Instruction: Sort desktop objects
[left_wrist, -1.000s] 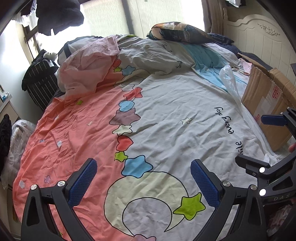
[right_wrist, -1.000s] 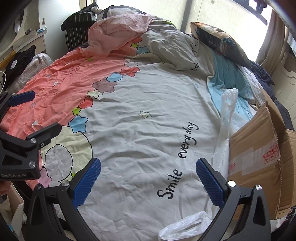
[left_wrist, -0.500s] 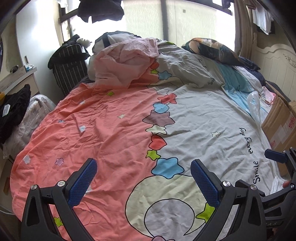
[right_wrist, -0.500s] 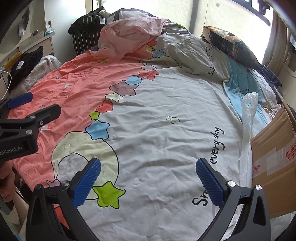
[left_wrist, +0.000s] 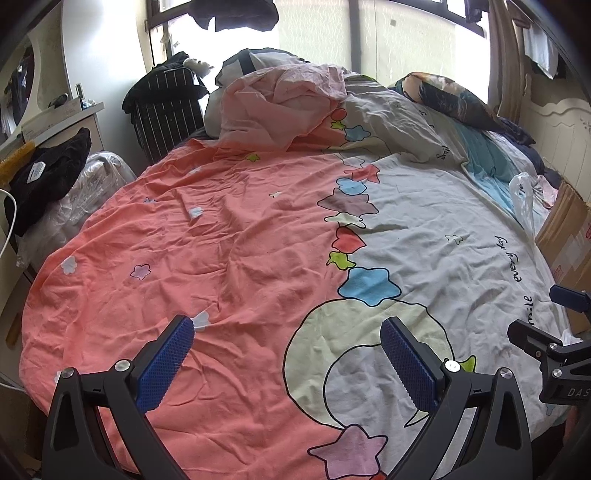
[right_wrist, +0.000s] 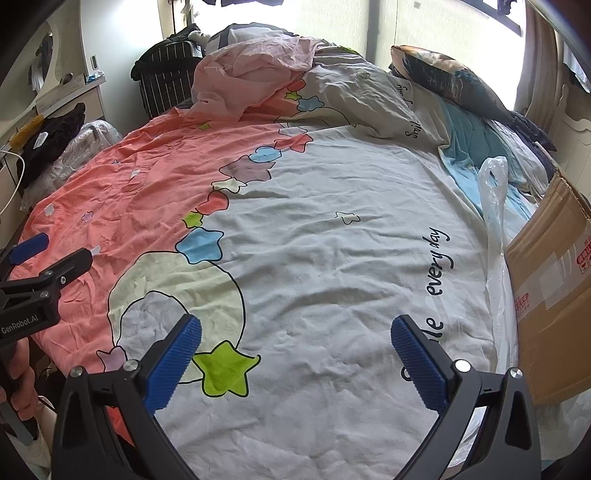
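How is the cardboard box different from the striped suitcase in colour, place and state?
The cardboard box is brown with tape; the striped suitcase is black with thin white stripes. The box stands at the bed's right side with flaps open, while the suitcase stands upright beyond the far left corner, dark clothes piled on top. Both stand beside the bed.

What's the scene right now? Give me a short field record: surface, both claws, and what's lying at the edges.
surface: bed covered by a pink and white duvet printed with stars, a moon and "Smile every day"
left claw: open, holding nothing, above the pink half
right claw: open, holding nothing, above the white half
right edge: cardboard box, with a clear plastic bag beside it
far end: patterned pillow, bunched pink sheet
left side: black garment on a desk
objects to sort: none visible on the duvet
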